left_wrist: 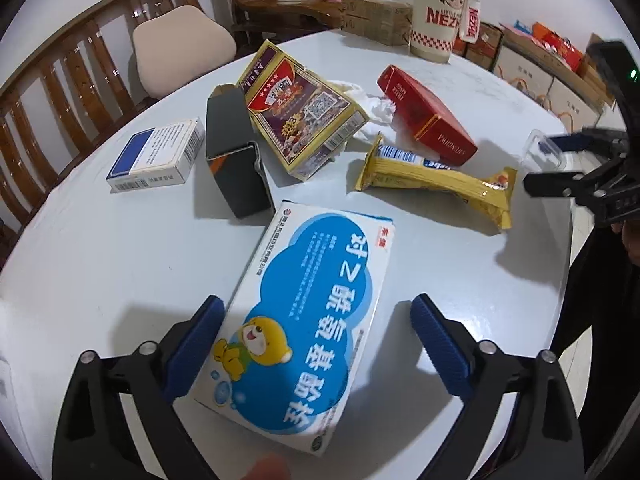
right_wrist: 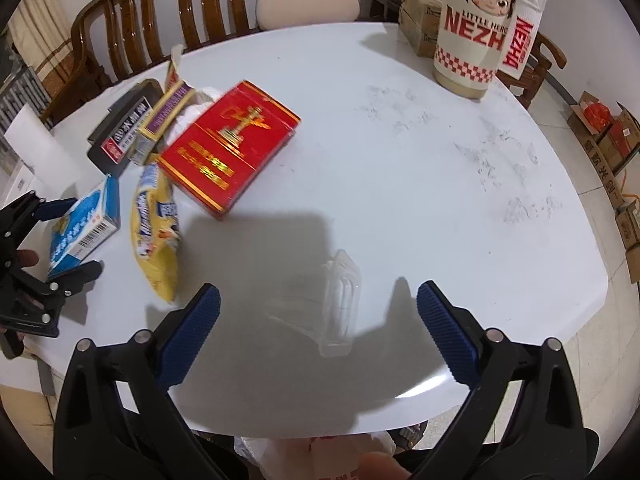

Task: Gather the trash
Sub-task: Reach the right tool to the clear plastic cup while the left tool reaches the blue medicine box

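Blue-and-white carton: lies flat on the worktop, printed face up, at the near end of the litter cluster; it sits between the pads of the left claw.
Clear plastic tray: lies on bare worktop apart from the cluster, near the front edge, between the pads of the right claw.
Remaining litter: yellow wrapper, red carton, gold printed box, crumpled tissue, dark box and small blue-white box lie loosely grouped at mid-worktop, several touching or overlapping.
Placement rationale: each claw appears aligned over the piece nearest its own side, so both pieces can be taken without the arms crossing; this is a judgement.
Left claw: jaws wide; the left pad lies at the carton's long edge, and contact cannot be confirmed; the right pad stands clear with bare worktop between. Not yet gripping.
Right claw: jaws wide, straddling the tray; neither pad touches it. Holds nothing.
Task stage: approach, judged early; most litter is untouched.
Background: a tall printed cup stands upright at the far edge.
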Demonstrator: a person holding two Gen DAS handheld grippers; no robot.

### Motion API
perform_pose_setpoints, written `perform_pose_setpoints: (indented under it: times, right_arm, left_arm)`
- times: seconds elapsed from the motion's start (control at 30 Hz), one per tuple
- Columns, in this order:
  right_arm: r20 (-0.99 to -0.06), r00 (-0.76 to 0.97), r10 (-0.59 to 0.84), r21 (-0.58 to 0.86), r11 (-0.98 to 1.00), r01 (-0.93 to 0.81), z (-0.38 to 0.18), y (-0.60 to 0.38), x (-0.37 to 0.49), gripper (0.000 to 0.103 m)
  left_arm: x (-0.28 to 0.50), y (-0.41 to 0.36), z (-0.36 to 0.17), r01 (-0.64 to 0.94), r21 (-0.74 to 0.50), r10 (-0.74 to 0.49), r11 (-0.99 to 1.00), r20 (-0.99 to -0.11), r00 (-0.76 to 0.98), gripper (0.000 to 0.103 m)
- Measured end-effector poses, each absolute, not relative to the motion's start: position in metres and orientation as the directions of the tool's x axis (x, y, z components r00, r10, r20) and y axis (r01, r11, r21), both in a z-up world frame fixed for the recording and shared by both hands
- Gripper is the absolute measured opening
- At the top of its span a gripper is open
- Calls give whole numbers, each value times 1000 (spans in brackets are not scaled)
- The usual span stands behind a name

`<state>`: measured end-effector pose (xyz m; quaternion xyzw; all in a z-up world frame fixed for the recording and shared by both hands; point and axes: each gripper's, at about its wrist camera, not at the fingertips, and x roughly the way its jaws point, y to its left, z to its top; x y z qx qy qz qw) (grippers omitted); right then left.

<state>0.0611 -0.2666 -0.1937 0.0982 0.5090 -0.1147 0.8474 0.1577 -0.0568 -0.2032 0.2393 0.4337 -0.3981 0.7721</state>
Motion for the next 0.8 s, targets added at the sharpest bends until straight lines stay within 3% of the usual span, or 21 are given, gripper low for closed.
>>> perform_pose_setpoints:
  times: [0.2,0.3,0.43,0.8]
  right_arm:
    - [-885,457,-95,46,956,288,-199,-268,63,91]
    - [-882,454,-127,15,955,296,-198,-269,63,77]
    - [-879,457,-135,3,958,287,-195,-269,60,58]
    - [-876,465,-126,-4,967,256,-195,-270,54,44]
  left_arm:
    - [156,-54,-200,778,28,-402,627,-844,355,75]
    - [154,-52,-200,756,15,-402,654,-841,364,69]
    - [149,-50,-200,735,17,-399,678,-831,387,66]
    - [143,-45,-199,663,-41,-401,747,-823,402,64]
